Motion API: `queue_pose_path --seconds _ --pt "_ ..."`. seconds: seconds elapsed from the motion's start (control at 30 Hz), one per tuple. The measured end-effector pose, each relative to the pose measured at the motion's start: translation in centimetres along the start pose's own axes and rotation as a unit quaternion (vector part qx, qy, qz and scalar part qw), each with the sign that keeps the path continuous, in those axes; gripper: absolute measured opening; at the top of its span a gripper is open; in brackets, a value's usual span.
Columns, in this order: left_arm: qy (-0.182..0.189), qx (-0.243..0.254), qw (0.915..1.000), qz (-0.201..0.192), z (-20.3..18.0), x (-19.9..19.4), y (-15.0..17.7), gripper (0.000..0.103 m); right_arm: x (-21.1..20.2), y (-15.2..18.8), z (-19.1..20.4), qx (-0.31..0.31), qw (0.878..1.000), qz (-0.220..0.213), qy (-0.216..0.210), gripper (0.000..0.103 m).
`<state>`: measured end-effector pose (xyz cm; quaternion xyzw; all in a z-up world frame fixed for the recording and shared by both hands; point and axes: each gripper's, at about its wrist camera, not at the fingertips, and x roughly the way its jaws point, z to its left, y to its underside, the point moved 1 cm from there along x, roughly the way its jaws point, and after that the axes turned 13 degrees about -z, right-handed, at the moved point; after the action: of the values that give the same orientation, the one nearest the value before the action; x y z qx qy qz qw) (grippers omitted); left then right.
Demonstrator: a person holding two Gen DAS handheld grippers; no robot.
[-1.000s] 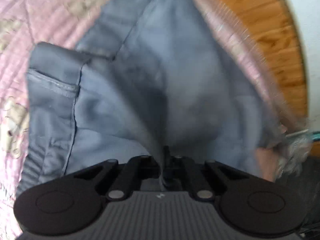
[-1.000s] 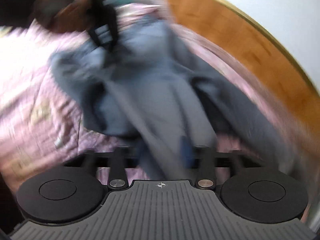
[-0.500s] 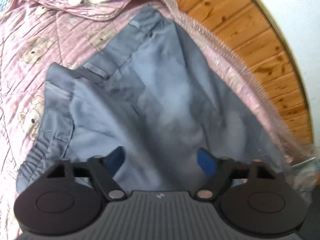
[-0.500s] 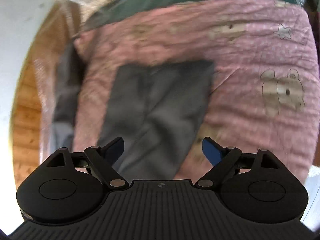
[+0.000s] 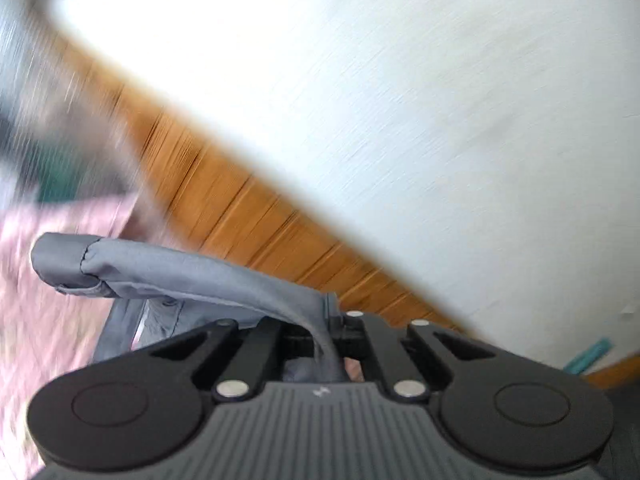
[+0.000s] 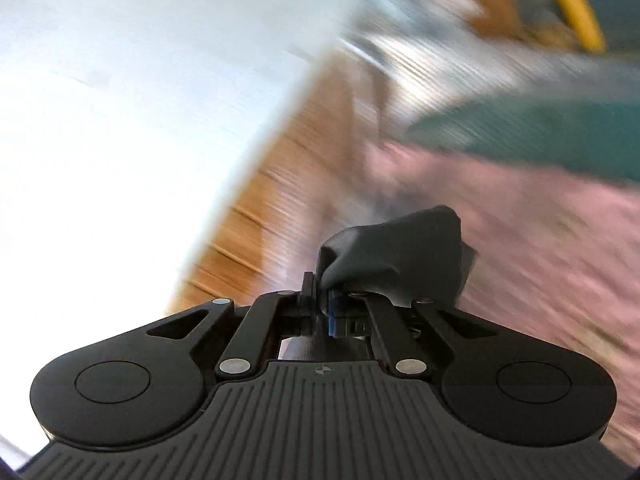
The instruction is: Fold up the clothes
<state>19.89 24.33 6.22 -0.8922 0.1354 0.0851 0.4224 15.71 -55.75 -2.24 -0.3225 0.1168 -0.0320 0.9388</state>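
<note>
A grey-blue garment (image 5: pixel 180 276) hangs from my left gripper (image 5: pixel 328 320), which is shut on its edge; the cloth runs left in a taut band above the pink quilt (image 5: pixel 48 312). My right gripper (image 6: pixel 324 300) is shut on a bunched fold of dark grey garment (image 6: pixel 400 256), held above the pink quilt (image 6: pixel 540 264). Both views are strongly motion-blurred. I cannot tell whether both grippers hold the same garment.
A wooden bed frame (image 5: pixel 248 208) runs diagonally under a white wall (image 5: pixel 400 100). The frame (image 6: pixel 272 216) and wall (image 6: pixel 120 120) also show in the right wrist view. A dark green cover (image 6: pixel 540 132) lies beyond the quilt.
Half a second ago both grippers were open over garments lying flat. Now both are shut on cloth and lifted, with the views swung toward the wall.
</note>
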Motion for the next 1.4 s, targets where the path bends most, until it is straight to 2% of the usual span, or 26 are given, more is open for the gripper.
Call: queue_pose_path --seconds 0.07,0.1,0.13,0.2,0.27,0.33,0.37,0.43,0.5,0.57,0.63,0.67,0.77,0.87,0.9,0.93,1.0,1.07,1.1,1.17,1.2,1.23,1.3,1.37,1.4 --pt "0.023 0.022 0.9990 -0.030 -0.6 -4.1 -0.8 0.001 -1.1 -2.2 2.4 -0.001 0.999 -0.021 -0.033 0.002" --pt "0.021 0.028 0.9989 -0.032 0.2 -6.1 -0.4 0.001 -1.9 -2.7 2.6 0.000 0.999 -0.023 -0.039 0.002" --pt "0.007 0.032 0.9993 -0.019 1.5 -7.2 1.1 0.001 -2.8 -3.1 2.6 0.001 0.999 -0.024 -0.045 0.002" --pt "-0.022 0.038 0.9990 0.011 4.2 -9.3 4.3 0.001 -3.9 -2.1 0.8 -0.018 1.000 -0.005 -0.022 0.002" --pt "-0.071 0.024 0.9940 0.080 8.3 -9.1 10.2 0.001 -4.7 -0.3 -1.9 -0.037 0.999 0.024 0.014 0.002" --pt "-0.124 -0.002 0.9815 0.146 12.6 -8.4 16.1 0.001 -4.5 3.2 -6.2 -0.059 0.993 0.069 0.078 0.002" --pt "-0.156 -0.007 0.9726 0.173 14.5 -7.6 18.7 0.001 -4.3 5.1 -8.6 -0.064 0.987 0.093 0.111 0.002" --pt "-0.216 -0.016 0.9505 0.223 18.0 -6.1 23.6 0.001 -3.6 8.6 -13.5 -0.076 0.969 0.140 0.189 0.002" --pt "-0.242 -0.024 0.9409 0.236 19.3 -5.4 25.4 0.002 -3.8 10.4 -16.0 -0.088 0.956 0.156 0.233 0.002" --pt "-0.247 -0.044 0.9428 0.220 19.9 -5.6 25.2 0.005 -4.1 10.5 -15.9 -0.109 0.954 0.154 0.234 0.002" --pt "-0.259 -0.049 0.9431 0.202 20.6 -6.2 24.6 0.019 -4.1 10.1 -14.7 -0.144 0.950 0.156 0.227 0.002" --pt "-0.266 -0.052 0.9430 0.193 20.9 -6.5 24.3 0.021 -4.1 9.9 -14.4 -0.158 0.948 0.159 0.228 0.002" --pt "-0.289 -0.069 0.9407 0.164 22.3 -7.7 23.4 0.039 -3.7 9.8 -14.6 -0.182 0.940 0.168 0.234 0.004" --pt "-0.309 -0.091 0.9369 0.135 23.6 -8.9 22.4 0.045 -3.8 9.5 -15.5 -0.186 0.931 0.175 0.259 0.021" --pt "-0.312 -0.093 0.9370 0.128 23.7 -9.3 21.9 0.050 -4.1 9.1 -15.2 -0.196 0.930 0.161 0.268 0.034" --pt "-0.314 -0.095 0.9370 0.121 23.7 -9.6 21.4 0.059 -4.4 8.7 -14.9 -0.206 0.928 0.144 0.275 0.042" --pt "-0.318 -0.098 0.9370 0.108 23.8 -10.2 20.5 0.066 -5.1 7.6 -13.2 -0.239 0.925 0.113 0.273 0.044" --pt "-0.317 -0.089 0.9371 0.117 23.9 -9.3 20.6 0.067 -5.5 6.8 -11.6 -0.266 0.924 0.091 0.260 0.044" --pt "-0.319 -0.080 0.9359 0.125 24.0 -8.8 20.9 0.067 -5.5 6.8 -11.0 -0.275 0.926 0.088 0.245 0.044" --pt "-0.324 -0.064 0.9344 0.133 24.1 -8.3 21.3 0.056 -5.0 7.6 -9.8 -0.300 0.927 0.099 0.202 0.044" --pt "-0.333 -0.066 0.9320 0.127 24.2 -8.7 21.4 0.016 -4.5 8.3 -9.5 -0.311 0.925 0.116 0.184 0.042" --pt "-0.342 -0.067 0.9294 0.121 24.3 -9.0 21.5 0.002 -3.9 9.2 -9.5 -0.321 0.922 0.140 0.168 0.040" --pt "-0.357 -0.073 0.9261 0.098 24.5 -10.3 21.7 0.002 -2.8 10.9 -10.9 -0.339 0.906 0.192 0.165 0.033" --pt "-0.372 -0.076 0.9217 0.082 24.6 -11.6 22.4 0.002 -1.8 11.9 -14.0 -0.351 0.883 0.229 0.213 0.031" --pt "-0.373 -0.073 0.9211 0.085 24.6 -12.1 23.1 0.003 -2.0 11.5 -15.3 -0.344 0.884 0.222 0.224 0.030"
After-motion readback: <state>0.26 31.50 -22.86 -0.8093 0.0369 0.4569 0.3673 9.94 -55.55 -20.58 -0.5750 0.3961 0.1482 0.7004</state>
